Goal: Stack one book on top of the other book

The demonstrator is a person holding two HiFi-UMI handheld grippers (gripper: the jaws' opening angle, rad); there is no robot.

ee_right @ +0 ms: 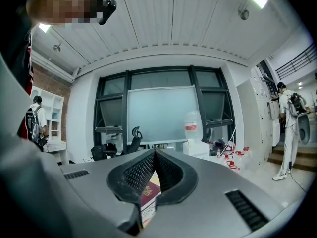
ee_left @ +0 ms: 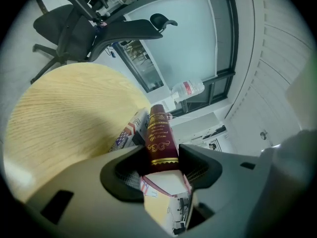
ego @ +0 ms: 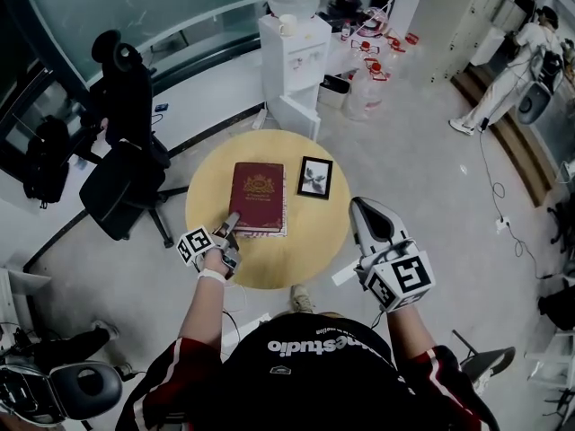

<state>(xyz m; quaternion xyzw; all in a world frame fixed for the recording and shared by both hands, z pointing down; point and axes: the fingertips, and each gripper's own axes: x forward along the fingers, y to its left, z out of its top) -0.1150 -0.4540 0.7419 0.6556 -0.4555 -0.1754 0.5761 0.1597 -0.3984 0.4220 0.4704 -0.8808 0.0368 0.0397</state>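
Two books make up the job, and they already lie one on the other. The maroon book point(ego: 257, 194) sits on top, near the middle of the round bench point(ego: 314, 241). The lower book point(ee_left: 128, 132) shows only as a pale strip along the maroon book's near and right edges in the head view. In the left gripper view its flag-patterned cover peeps out beside the maroon spine.

By my reading the stacking itself is as good as done. What remains is to let go and draw back, and perhaps to square the edges, since the lower one sticks out a little.

The left hand-held gripper point(ego: 230, 227) is at the near left corner of the pile. Its jaws stand part-way apart and pinch the maroon book at the spine end, with the gold-lettered spine filling the gap between the pads. I cannot tell whether the lower book is also caught in that pinch.

The right hand-held gripper point(ee_right: 154, 152) hangs over the near right rim of the bench, well apart from the books. Its jaws are pressed together with nothing between them.

The count:
- two books
- two hand-held grippers
- one bench
- one small framed picture point(ego: 314, 177), lying just beside the pile on its right and not touching it
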